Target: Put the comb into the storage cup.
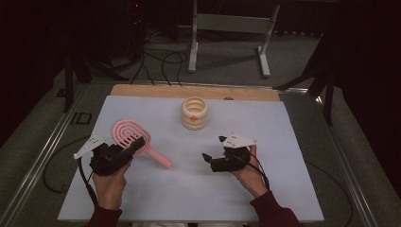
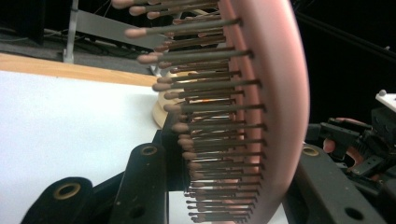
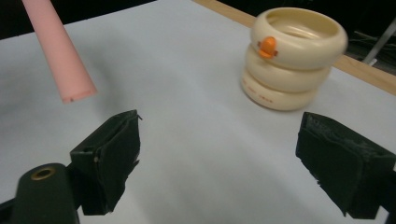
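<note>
Between the left gripper [image 1: 135, 145] jaws, hairbrush [image 1: 130, 132] handle apparently points right.

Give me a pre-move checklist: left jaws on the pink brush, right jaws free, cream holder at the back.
1. Left gripper clamped on the pink hairbrush: ok, jaws closed on its head.
2. Brush clear of the white mat: ok, handle hangs above it.
3. Right gripper free: ok, jaws wide apart, nothing between them.
4. Cream ring holder upright: ok.
5. Path from brush to holder unobstructed: ok.
6. Holder's inside free for the brush: cannot tell.
</note>
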A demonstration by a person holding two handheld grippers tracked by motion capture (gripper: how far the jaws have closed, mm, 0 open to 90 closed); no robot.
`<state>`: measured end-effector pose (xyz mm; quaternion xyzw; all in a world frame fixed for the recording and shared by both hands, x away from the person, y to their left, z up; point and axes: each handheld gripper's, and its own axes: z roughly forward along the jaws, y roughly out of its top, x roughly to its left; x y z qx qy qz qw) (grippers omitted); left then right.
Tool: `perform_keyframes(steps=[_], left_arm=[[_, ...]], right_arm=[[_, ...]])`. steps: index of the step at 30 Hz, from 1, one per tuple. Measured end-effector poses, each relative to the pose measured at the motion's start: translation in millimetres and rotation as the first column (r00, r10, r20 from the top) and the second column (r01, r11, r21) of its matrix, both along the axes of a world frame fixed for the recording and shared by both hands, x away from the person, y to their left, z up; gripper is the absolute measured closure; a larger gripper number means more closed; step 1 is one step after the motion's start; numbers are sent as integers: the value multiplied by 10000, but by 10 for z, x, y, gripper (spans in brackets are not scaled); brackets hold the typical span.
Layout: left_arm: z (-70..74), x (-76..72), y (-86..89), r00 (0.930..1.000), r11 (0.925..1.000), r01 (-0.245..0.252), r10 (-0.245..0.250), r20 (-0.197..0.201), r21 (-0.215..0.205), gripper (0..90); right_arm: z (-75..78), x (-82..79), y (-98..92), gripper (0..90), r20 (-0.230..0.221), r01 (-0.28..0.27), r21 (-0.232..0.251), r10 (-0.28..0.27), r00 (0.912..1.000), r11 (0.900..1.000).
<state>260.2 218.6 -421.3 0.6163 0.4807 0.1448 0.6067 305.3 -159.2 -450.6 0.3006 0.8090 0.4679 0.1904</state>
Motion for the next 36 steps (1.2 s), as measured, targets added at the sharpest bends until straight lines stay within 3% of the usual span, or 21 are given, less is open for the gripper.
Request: perform_keyframes(steps=[6, 9, 13, 19, 33, 36], left_arm=[[58, 21, -6, 10000, 9999, 40, -41, 80, 107, 640], [96, 34, -12, 9999, 9998, 60, -63, 133, 212, 640], [138, 50, -5, 9998, 9996, 43, -48, 186, 287, 640], [182, 61, 6, 9997, 9992, 32, -42, 246, 389, 640], [268, 148, 9, 9990, 9984, 34, -59, 439, 566, 640], [294, 174, -1, 9989, 9982, 31, -59, 457, 607, 639]], right_arm=[[-67, -50, -184, 130, -48, 353, 258, -352, 9994, 9990], [-126, -83, -308, 129, -81, 536, 610, -532, 9986, 9967], [-186, -111, -426, 100, -152, 794, 645, -786, 9968, 9948], [-241, -184, -563, 97, -60, 1155, 787, -1154, 9933, 9902], [-282, -310, -837, 97, 448, 1426, 1763, -1527, 9873, 9740], [-308, -338, -891, 97, 538, 1544, 1713, -1657, 9847, 9731]])
